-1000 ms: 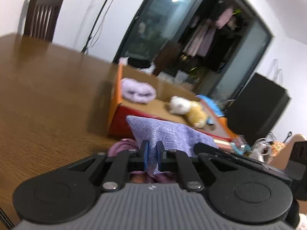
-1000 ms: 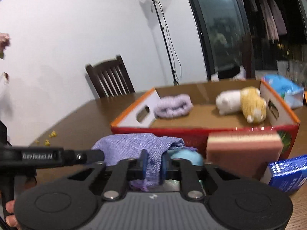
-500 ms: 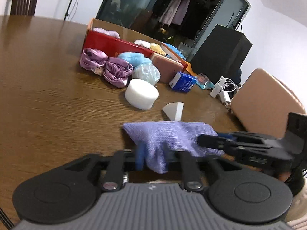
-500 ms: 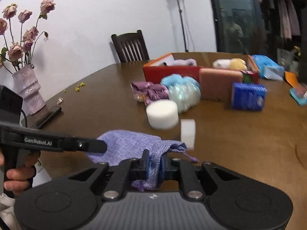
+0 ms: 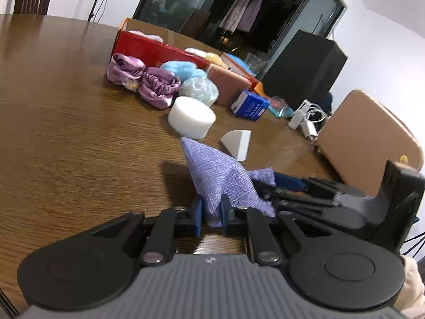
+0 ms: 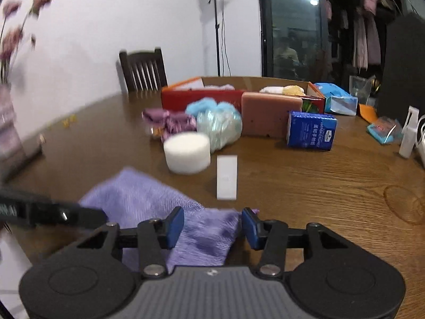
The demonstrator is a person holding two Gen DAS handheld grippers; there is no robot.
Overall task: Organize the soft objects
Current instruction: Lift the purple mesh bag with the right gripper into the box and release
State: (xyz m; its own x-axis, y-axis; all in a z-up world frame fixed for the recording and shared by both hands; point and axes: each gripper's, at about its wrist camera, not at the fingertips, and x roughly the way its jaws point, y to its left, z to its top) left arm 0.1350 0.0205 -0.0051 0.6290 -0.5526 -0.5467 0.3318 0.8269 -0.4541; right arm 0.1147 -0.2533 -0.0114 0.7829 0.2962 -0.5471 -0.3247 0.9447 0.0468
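At the bottom centre of the left wrist view, the left tool [image 5: 211,214] is pinched tight on a fold of the purple cloth [image 5: 217,175], which rises in a peak above its blue pads. The right tool [image 5: 289,183] reaches in from the right edge of that frame, its tips at the cloth. In the right wrist view the right tool [image 6: 212,224] has just been opening; its blue pads stand apart with the cloth [image 6: 148,199] lying loose between them on the brown desk [image 6: 318,186], not pressed.

Just beyond the cloth, in the middle of the frame, stand a white wedge sponge [image 6: 226,176] and a round white sponge [image 6: 186,152]. Behind these lie purple satin scrunchies [image 5: 148,79], a pale blue-green puff [image 6: 219,125], a fluffy blue piece [image 6: 204,105], a pink sponge block [image 6: 268,117] and a blue handkerchief pack [image 6: 312,133].

Farther back, upper centre, sits a red cardboard box [image 6: 196,98], open at the top. Inside it show a pale lilac item [image 6: 219,87] at the left and a white and yellow plush toy [image 6: 283,90] at the right. A dark wooden chair [image 6: 143,69] stands behind the desk.
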